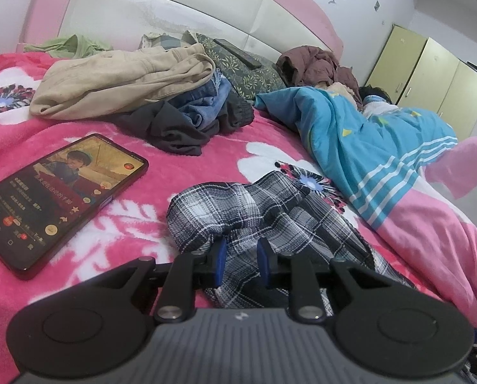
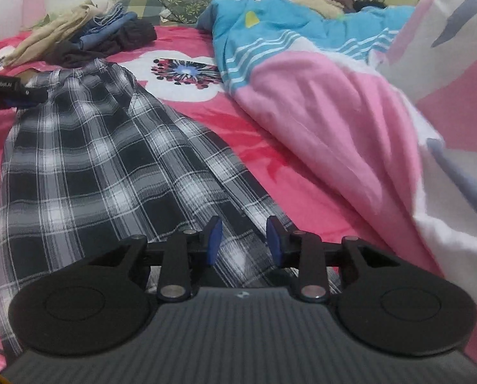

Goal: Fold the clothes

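the left tool (image 1: 240, 260) sits low at the bottom centre of its own view, blue pads (image 1: 220, 256) drawn narrow with a bunched fold of the plaid garment (image 1: 254, 211) rising between them; whether the pads truly pinch that cloth cannot be told for sure, but the fabric fills the gap. in the right wrist view the same left tool (image 2: 30, 94) pokes in from the left edge, right at the garment's upper corner. the right tool (image 2: 244, 240) hangs at the lower middle of its frame, jaws partly apart with clear space between the blue fingers (image 2: 214, 240), nothing clamped, the plaid garment (image 2: 94, 160) lying just beneath them and stretching away in a long strip toward the upper left.

out from there, the pink floral blanket (image 1: 88, 121) covers the bed. a phone (image 1: 56, 201) lies screen lit at the left of the left wrist view, apart from the plaid cloth. behind it, upper centre, a heap of clothes (image 1: 136, 86), beige on top, denim and dark pieces below. a second, dark phone (image 1: 238, 52) rests on a leaf print pillow (image 1: 254, 76) against the white headboard (image 1: 174, 9). at the right a person lies under a blue and pink quilt (image 1: 382, 147), only dark hair (image 1: 374, 92) showing. yellow cabinets (image 1: 430, 73) stand at the far right.
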A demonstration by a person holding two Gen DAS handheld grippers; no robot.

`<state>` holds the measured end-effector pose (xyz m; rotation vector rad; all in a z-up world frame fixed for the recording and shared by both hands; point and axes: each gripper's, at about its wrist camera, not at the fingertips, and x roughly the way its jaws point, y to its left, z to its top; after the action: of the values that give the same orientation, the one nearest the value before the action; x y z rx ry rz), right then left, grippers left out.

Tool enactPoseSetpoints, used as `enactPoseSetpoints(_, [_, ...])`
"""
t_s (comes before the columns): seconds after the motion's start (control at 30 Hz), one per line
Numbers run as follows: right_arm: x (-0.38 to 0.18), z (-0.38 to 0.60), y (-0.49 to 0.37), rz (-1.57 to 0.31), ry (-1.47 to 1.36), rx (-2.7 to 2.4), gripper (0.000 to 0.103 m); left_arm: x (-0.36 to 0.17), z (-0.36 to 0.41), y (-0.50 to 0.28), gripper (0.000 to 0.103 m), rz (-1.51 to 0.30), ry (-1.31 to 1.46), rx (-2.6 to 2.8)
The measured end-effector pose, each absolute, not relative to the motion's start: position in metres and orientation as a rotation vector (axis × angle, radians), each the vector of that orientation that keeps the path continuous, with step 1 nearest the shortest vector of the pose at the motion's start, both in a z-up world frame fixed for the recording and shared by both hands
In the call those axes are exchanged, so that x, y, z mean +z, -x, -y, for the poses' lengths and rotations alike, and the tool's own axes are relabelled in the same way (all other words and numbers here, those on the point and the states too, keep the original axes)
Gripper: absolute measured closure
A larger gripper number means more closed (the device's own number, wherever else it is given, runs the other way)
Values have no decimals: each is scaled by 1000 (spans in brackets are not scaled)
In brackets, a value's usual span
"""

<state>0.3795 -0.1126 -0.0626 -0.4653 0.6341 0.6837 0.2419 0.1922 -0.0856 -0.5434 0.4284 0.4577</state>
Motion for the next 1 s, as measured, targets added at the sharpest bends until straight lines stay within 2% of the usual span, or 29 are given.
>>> enactPoseSetpoints(0.13, [-74, 106, -387, -695, 483, 697, 75, -86, -191, -242, 80, -428, 543, 458])
enactPoseSetpoints(0.2, [-72, 103, -385, -697, 481, 694, 101, -85, -191, -242, 80, -427, 544, 458])
enactPoseSetpoints(0.3, [-65, 100, -375, -641, 501, 683, 103, -85, -191, -242, 80, -425, 547, 458])
enactPoseSetpoints(0.47, [-50, 104, -371, -538, 460, 601, 103, -85, -192, -241, 80, -424, 546, 459])
enactPoseSetpoints(0.67, [-56, 101, -390, -500, 449, 485, 103, -85, -191, -241, 80, -423, 546, 459])
enactPoseSetpoints(0.93, [-57, 106, -407, -569, 255, 622, 100, -85, -193, -240, 80, -423, 558, 456])
enactPoseSetpoints(0.97, [-55, 102, -407, -573, 235, 667, 94, -85, -194, -240, 80, -422, 562, 454])
enactPoseSetpoints(1.0, [-53, 98, -407, -579, 224, 705, 81, -85, -194, -240, 80, -421, 566, 452])
